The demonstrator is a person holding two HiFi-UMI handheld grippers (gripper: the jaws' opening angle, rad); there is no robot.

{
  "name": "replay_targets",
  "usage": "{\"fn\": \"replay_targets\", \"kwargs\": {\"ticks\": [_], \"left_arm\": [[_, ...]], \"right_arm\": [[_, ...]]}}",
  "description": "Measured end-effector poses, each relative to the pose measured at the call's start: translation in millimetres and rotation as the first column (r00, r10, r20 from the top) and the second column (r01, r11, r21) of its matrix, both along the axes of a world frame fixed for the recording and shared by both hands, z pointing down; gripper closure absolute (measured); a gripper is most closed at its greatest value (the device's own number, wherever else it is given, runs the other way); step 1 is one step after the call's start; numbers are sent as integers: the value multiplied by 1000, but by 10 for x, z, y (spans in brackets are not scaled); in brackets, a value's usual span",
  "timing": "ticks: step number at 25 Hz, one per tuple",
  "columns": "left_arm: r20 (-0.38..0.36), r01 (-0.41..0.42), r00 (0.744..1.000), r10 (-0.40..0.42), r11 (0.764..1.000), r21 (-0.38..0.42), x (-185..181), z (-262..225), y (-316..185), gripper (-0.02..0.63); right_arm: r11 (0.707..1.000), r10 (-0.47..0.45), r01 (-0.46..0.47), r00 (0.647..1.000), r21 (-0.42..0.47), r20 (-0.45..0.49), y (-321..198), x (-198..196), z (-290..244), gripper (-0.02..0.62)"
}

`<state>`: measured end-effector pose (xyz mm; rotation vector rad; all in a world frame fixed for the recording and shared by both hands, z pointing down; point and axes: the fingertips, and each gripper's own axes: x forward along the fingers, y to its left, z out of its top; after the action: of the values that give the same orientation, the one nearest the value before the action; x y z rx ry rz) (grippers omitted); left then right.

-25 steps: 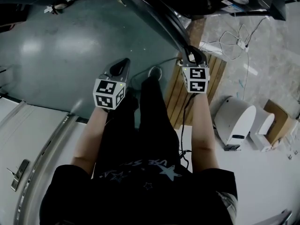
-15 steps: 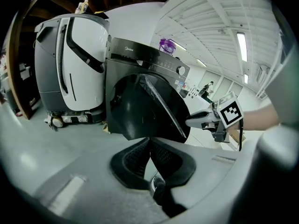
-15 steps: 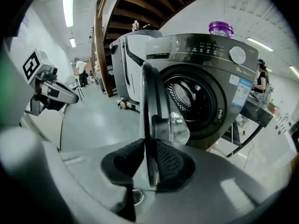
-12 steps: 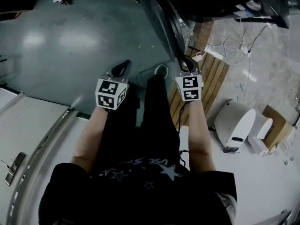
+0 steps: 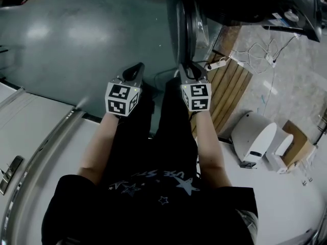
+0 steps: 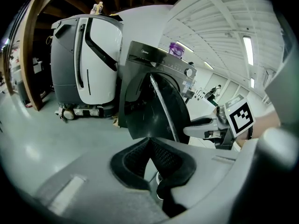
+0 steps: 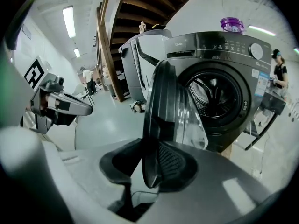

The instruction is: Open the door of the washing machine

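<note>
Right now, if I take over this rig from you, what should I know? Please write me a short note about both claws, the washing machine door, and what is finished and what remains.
Left claw: shut, empty, clear of the door.
Right claw: its jaws have just been opening. The edge of the door stands between them. It lies against one jaw, with a gap at the other, so it is not clamped.
Washing machine: the door is swung well out and the drum is exposed.
Done: door unlatched and open.
Left: probably only to draw the right claw off the edge. Push the door wider first if needed.
</note>
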<state>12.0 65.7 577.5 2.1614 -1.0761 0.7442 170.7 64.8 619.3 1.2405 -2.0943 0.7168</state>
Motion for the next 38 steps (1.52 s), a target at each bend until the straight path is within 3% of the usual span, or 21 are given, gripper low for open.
{"fn": "replay_targets", "kwargs": {"ticks": [7, 19, 27, 38], "left_arm": [[-2, 57, 998, -57, 998, -2, -415, 36, 61, 595], [5, 180, 984, -180, 984, -18, -1225, 115, 81, 595], [21, 288, 958, -288, 957, -20, -1839, 138, 35, 595], [43, 435, 900, -434, 900, -20, -2616, 262, -37, 595]], "right_arm": [[999, 49, -48, 998, -21, 45, 27, -494, -4, 482], [998, -7, 15, 993, -65, 120, -108, -1600, -9, 466], [996, 32, -18, 987, -84, 158, -328, -2286, -31, 462], [996, 67, -56, 979, -65, 191, -839, -3057, 2, 460]]}}
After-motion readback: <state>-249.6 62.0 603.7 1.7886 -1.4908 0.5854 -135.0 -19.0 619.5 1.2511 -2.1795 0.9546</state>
